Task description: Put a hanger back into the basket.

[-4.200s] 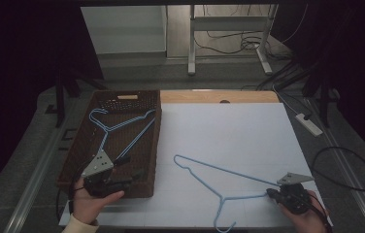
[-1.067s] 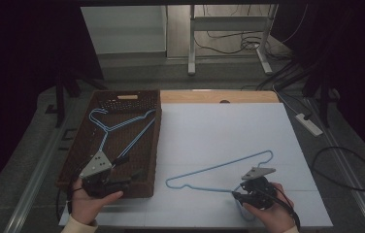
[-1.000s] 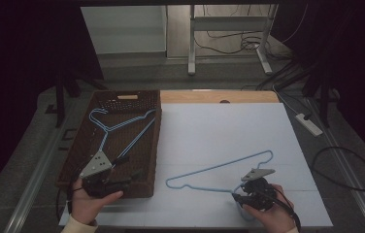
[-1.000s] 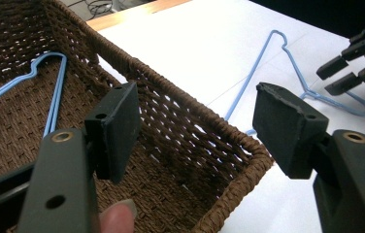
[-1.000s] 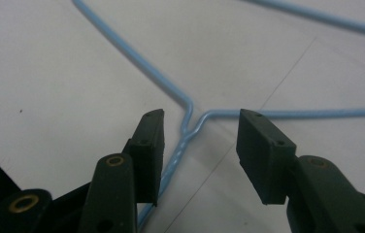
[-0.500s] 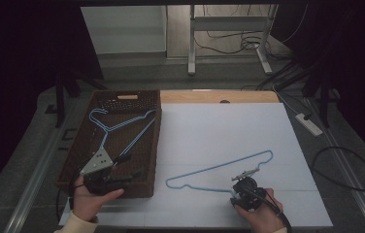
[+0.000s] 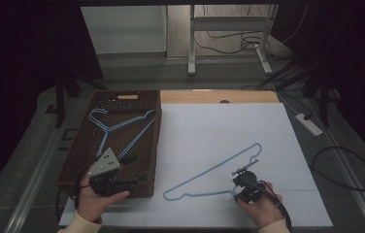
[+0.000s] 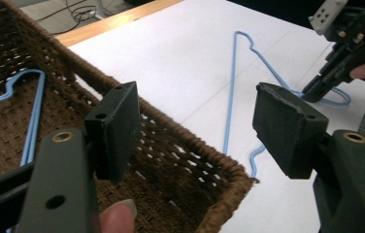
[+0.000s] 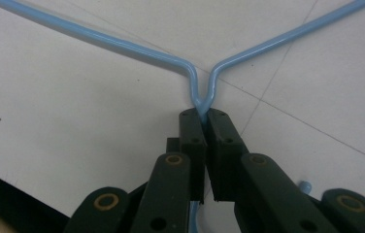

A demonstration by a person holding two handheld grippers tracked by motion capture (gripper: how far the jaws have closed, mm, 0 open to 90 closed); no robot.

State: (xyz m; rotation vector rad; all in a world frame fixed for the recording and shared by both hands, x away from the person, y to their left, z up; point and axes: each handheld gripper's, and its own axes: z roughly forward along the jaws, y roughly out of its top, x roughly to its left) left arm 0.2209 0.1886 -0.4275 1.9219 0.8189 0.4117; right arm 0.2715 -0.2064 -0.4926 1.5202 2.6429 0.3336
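A light-blue wire hanger (image 7: 209,169) (image 9: 122,44) (image 8: 231,92) lies flat on the white tabletop (image 7: 219,126). My right gripper (image 7: 237,187) (image 9: 203,115) (image 8: 311,92) has just been closing and is now shut on the hanger's neck, where the two arms meet. My left gripper (image 7: 132,180) (image 8: 195,116) hovers open over the near right corner of a brown wicker basket (image 7: 156,141) (image 8: 209,170), with nothing between its jaws. Two more blue hangers (image 7: 117,126) (image 8: 32,111) lie inside the basket.
A wooden strip (image 7: 219,97) runs along the table's far edge. On the floor at the right lie a power strip (image 7: 309,124) and a looped black cable (image 7: 345,170). White desk legs (image 7: 190,48) stand behind the table.
The hanger was turned on the table since the earliest frame. The right hand shifted slightly left, and its jaws closed onto the hanger's neck. The left hand has stayed put.
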